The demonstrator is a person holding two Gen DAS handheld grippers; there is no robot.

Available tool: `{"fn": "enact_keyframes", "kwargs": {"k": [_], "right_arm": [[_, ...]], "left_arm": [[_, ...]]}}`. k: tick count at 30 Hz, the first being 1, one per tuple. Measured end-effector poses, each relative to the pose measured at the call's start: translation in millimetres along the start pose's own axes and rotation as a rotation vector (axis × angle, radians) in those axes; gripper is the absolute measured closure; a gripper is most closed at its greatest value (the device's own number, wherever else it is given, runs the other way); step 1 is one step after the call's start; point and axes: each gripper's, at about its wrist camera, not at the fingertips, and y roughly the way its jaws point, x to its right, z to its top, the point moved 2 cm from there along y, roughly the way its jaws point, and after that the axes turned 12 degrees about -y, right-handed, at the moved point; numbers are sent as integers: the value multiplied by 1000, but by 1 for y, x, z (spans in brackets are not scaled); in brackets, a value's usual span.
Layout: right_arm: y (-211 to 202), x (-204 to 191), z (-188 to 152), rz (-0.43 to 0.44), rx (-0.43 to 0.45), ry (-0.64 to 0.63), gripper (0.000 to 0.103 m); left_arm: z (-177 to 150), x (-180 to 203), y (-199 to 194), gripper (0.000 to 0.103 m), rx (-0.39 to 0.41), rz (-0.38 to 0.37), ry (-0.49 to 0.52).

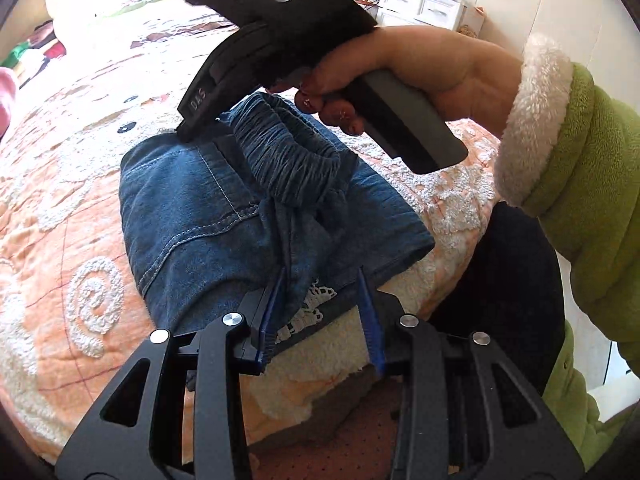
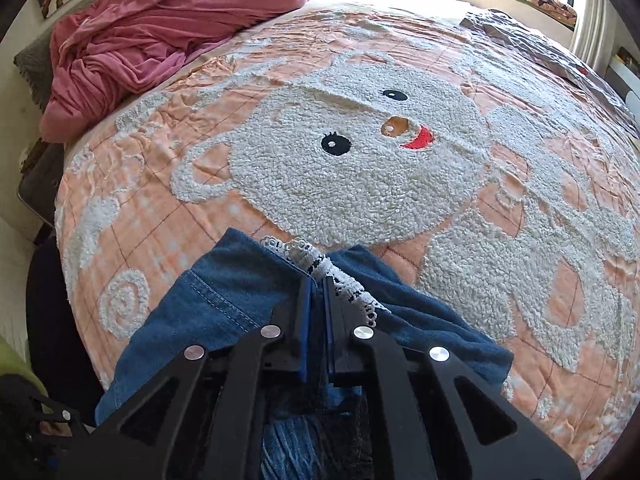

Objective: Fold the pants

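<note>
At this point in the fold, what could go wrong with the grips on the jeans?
1. The left gripper holds only the edge of the jeans near the lace trim; the thin bite may slip.
2. The right gripper is shut by the lace trim, which could snag.
3. The elastic waistband stands bunched, so the fold may end lumpy.

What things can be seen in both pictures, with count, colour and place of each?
pants: one, blue denim with white lace trim, folded on the bedspread near its edge
bedspread: one, peach with white fleecy bear face, covering the bed
blanket: one, pink, bunched at far left of the bed
drawer cabinet: one, white, beyond the bed
left gripper: one, black with blue pads, on a fold of the pants
right gripper: one, black, shut on the pants
hand: one, green sleeve with white cuff, holding the right gripper
</note>
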Motion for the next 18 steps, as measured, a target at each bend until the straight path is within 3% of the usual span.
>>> {"fn": "enact_keyframes", "kwargs": {"k": [2, 4, 9, 15, 18], "right_arm": [[-10, 3, 0, 28, 21, 33, 83], [-31, 6, -1, 15, 66, 59, 68], [-88, -7, -14, -6, 175, 53, 55], [-114, -26, -46, -12, 204, 42, 54], [-118, -35, -60, -22, 212, 44, 54]], "left_arm": [[0, -1, 0, 75, -7, -8, -9], [1, -2, -1, 75, -8, -7, -8], [3, -2, -6, 70, -4, -20, -19], [6, -3, -36, 56, 38, -36, -25], [11, -14, -55, 56, 86, -11, -56]]}}
